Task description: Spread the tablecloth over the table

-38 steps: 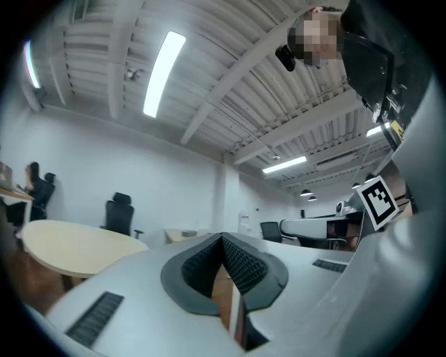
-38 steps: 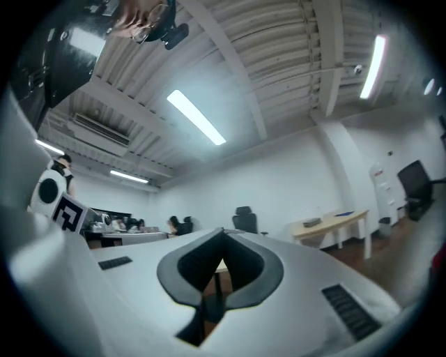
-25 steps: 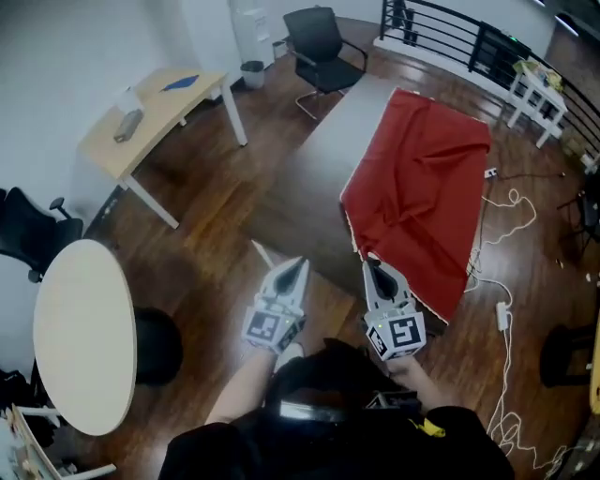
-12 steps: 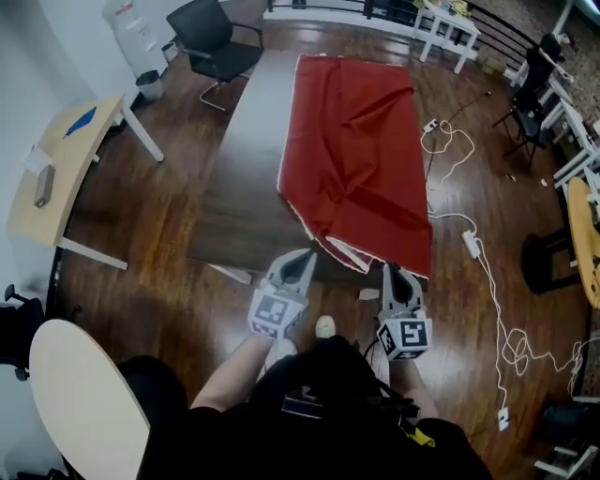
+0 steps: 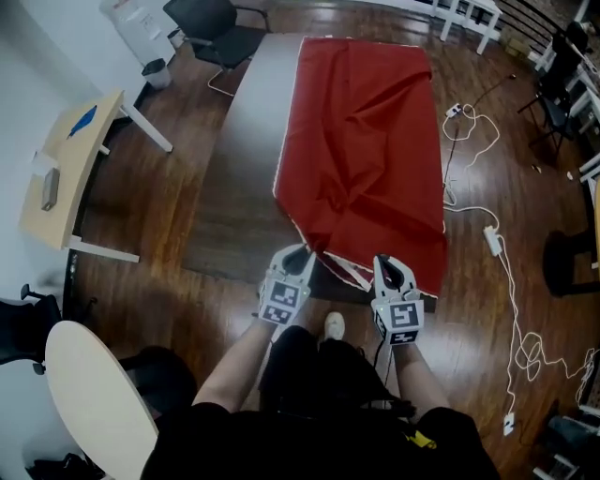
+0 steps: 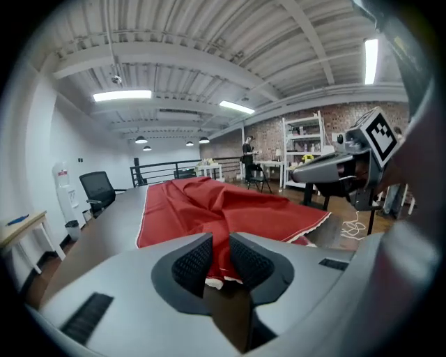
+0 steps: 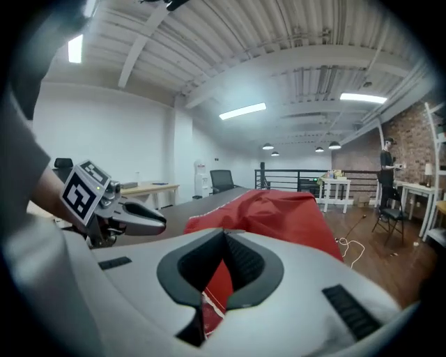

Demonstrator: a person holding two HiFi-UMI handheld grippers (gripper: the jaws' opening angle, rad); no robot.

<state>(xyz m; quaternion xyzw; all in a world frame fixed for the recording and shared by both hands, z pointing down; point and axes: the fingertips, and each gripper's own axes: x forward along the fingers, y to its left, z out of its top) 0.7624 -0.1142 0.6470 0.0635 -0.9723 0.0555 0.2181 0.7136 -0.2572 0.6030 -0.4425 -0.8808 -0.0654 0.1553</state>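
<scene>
The left gripper [image 6: 221,251] has its jaws a little apart; they have just been opening, and the white-hemmed edge of the cloth [image 6: 209,202] hangs in the gap between the pads [image 6: 191,261] without being squeezed. The right gripper [image 7: 224,254] is clenched on the cloth's [image 7: 279,209] near edge, with red fabric and its white hem coming out below the closed pads.

The cloth [image 5: 366,141] is red with a thin white border. It lies lengthwise on the right half of the long dark table [image 5: 248,141], fairly flat at the far end and rumpled into folds toward the near end. Its near right corner droops over the table's edge. The table's left half is bare.

In the head view both forearms reach forward side by side. The left gripper [image 5: 300,251] and right gripper [image 5: 382,261] sit at the table's near end, tips at the cloth's near edge, pointing ahead and slightly down, marker cubes facing up.

A small bin [image 5: 157,72] stands on the floor beside a black chair [image 5: 220,28] past the table's far left; what is inside it cannot be made out. White cables [image 5: 487,234] trail over the wooden floor to the right.
</scene>
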